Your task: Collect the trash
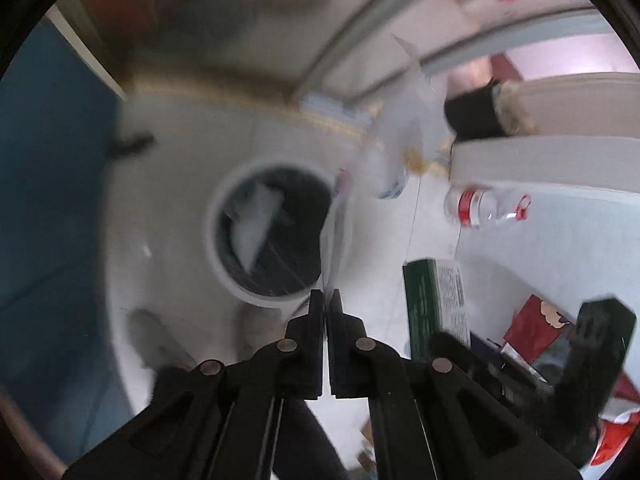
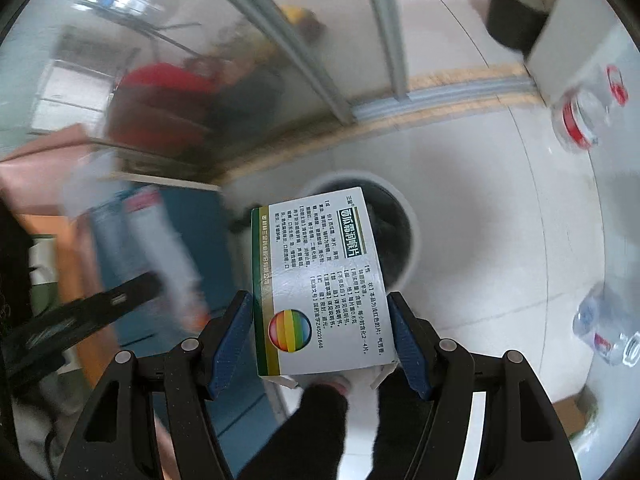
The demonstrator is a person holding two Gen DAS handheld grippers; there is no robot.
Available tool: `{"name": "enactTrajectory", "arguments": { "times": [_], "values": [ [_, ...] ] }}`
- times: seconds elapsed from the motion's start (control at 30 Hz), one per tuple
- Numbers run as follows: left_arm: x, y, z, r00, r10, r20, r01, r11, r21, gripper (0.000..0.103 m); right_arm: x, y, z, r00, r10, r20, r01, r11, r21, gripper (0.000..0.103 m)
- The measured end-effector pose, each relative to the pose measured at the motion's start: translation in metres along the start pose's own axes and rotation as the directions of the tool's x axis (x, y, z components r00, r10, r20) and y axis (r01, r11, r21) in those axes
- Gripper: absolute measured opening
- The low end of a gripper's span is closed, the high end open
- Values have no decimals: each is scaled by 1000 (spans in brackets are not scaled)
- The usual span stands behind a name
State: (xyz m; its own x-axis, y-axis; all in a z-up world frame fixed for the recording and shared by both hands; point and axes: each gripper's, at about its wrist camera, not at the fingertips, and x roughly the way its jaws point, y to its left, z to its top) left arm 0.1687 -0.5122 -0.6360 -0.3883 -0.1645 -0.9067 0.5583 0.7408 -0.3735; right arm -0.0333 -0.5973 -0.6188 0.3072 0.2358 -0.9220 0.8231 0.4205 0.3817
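My left gripper (image 1: 325, 292) is shut on a thin clear plastic wrapper (image 1: 340, 220) that stands up from its tips, just right of a white-rimmed round bin (image 1: 212, 240) with a dark liner on the floor. My right gripper (image 2: 320, 300) is shut on a white and green medicine box (image 2: 320, 280) with a rainbow circle, held above the same bin (image 2: 414, 240). The box also shows in the left wrist view (image 1: 432, 300), with the right gripper behind it. The left gripper with its blurred wrapper (image 2: 152, 240) shows at the left of the right wrist view.
A clear bottle with a red label (image 1: 484, 208) lies on a white table (image 1: 560, 248); it also shows at top right in the right wrist view (image 2: 580, 120). A second clear bottle (image 2: 608, 328) lies lower right. A black pot (image 2: 512, 12) stands on the floor. Red packaging (image 1: 536, 328) lies at right.
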Motion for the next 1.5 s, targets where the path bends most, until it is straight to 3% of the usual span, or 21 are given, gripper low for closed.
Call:
{"name": "enactTrajectory", "arguments": {
  "times": [0.13, 0.3, 0.37, 0.4, 0.43, 0.47, 0.5, 0.57, 0.7, 0.77, 0.9, 1.2, 1.5],
  "values": [
    [97, 20, 28, 994, -3, -105, 0, 1000, -28, 0, 71, -35, 3, 998, -20, -57, 21, 1000, 15, 69],
    [162, 47, 47, 981, 25, -192, -36, 998, -54, 4, 153, -63, 11, 994, -37, -107, 37, 999, 3, 69],
    [166, 55, 49, 980, 23, -198, -32, 999, -43, 11, 176, -69, 15, 991, -34, -128, 35, 999, 1, 70],
    [167, 58, 49, 983, 39, -182, -45, 998, -32, 27, 188, -72, 17, 990, -30, -139, 32, 999, 7, 72],
    [166, 60, 49, 983, 51, -174, -57, 998, -26, 57, 199, -74, 19, 988, -33, -154, 34, 999, 6, 72],
    [166, 61, 49, 985, 61, -161, -65, 998, -20, 74, 205, -75, 20, 986, -38, -165, 39, 999, 4, 73],
    [162, 62, 48, 988, 83, -130, -85, 996, -12, 93, 213, -78, 21, 982, -43, -182, 45, 999, 3, 80],
    [153, 63, 45, 989, 120, -90, -120, 993, 6, 93, 217, -80, 17, 981, -64, -183, 65, 998, 2, 95],
    [121, 59, 35, 969, 246, 13, -246, 967, 60, 103, 206, -81, 12, 980, -129, -150, 125, 992, -35, 103],
    [97, 57, 24, 942, 327, 77, -333, 940, 80, 103, 193, -77, 8, 978, -169, -120, 162, 985, -62, 103],
    [45, 41, -5, 902, 399, 166, -417, 904, 92, 103, 147, -56, -1, 968, -249, -38, 243, 963, -118, 103],
    [-82, -15, -75, 879, 404, 254, -439, 893, 98, 103, -7, -5, -28, 968, -241, 73, 249, 960, -131, 103],
    [-212, -80, -145, 873, 347, 342, -403, 909, 106, 103, -185, 45, -76, 956, -232, 181, 262, 950, -168, 103]
  ]
}}
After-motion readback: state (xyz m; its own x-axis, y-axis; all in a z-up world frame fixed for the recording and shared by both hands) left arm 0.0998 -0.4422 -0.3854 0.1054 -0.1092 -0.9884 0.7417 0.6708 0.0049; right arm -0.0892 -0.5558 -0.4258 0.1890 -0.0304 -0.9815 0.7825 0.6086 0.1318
